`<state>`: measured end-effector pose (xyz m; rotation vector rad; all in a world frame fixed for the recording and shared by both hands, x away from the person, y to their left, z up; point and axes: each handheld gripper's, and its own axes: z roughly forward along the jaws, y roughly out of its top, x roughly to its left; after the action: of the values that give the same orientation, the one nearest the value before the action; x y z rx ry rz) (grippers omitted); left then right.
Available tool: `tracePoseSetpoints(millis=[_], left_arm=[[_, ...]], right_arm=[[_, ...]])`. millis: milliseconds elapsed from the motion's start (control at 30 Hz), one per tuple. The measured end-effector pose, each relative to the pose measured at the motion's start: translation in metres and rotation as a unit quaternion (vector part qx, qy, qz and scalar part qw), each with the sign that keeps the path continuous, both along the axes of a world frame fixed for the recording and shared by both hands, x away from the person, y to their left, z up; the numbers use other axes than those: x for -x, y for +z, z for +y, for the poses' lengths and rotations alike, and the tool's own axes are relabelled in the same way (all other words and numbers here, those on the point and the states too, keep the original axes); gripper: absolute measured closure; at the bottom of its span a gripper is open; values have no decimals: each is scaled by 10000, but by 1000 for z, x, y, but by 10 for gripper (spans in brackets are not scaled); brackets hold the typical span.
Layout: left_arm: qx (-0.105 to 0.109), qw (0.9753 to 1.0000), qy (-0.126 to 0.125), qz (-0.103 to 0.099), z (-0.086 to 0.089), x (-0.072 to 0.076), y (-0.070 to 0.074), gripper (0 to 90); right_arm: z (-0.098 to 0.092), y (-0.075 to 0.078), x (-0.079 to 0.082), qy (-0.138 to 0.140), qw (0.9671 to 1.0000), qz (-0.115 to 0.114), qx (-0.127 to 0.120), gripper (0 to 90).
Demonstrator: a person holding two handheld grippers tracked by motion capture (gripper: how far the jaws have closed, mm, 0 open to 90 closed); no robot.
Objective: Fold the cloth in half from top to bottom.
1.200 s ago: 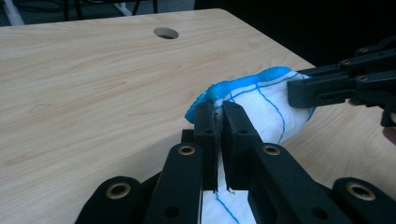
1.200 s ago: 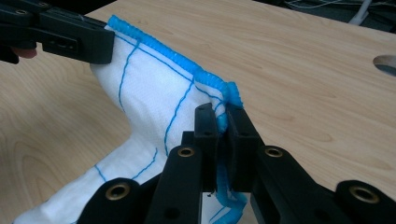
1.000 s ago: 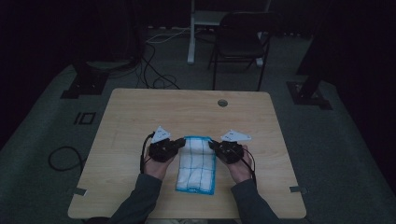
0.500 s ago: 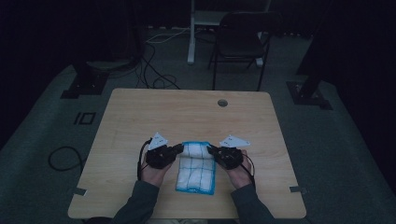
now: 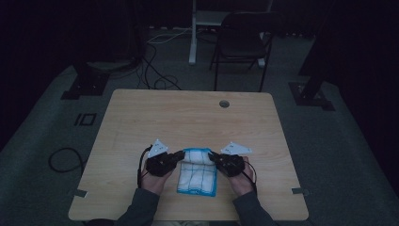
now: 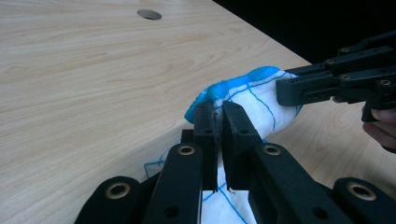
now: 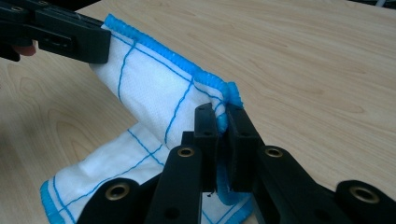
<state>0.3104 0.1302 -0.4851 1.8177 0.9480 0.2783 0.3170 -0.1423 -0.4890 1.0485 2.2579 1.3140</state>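
High view, both grippers' jaws pinching cloth [image 5: 197, 170] corners, bare table [image 5: 188, 117], chair [image 5: 242, 44] beyond

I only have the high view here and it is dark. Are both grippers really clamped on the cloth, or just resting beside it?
Observer: Clamped. In the left gripper view the left gripper has its jaws shut on the blue hem of the cloth.
Operator: And the right one?
Observer: The same. The right gripper pinches the hem at a corner of the cloth.
Operator: Is the far edge lying flat on the table?
Observer: No. Between the two grippers that edge is lifted off the table, and the cloth slopes down from it to the part that lies on the wood.
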Motion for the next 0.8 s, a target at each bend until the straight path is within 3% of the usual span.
tracePoseSetpoints(millis=[800], left_arm=[[-2, 9999, -54, 154, 0, 15, -14, 857]], right_arm=[[-1, -17, 19, -20, 9998, 188, -78, 851]])
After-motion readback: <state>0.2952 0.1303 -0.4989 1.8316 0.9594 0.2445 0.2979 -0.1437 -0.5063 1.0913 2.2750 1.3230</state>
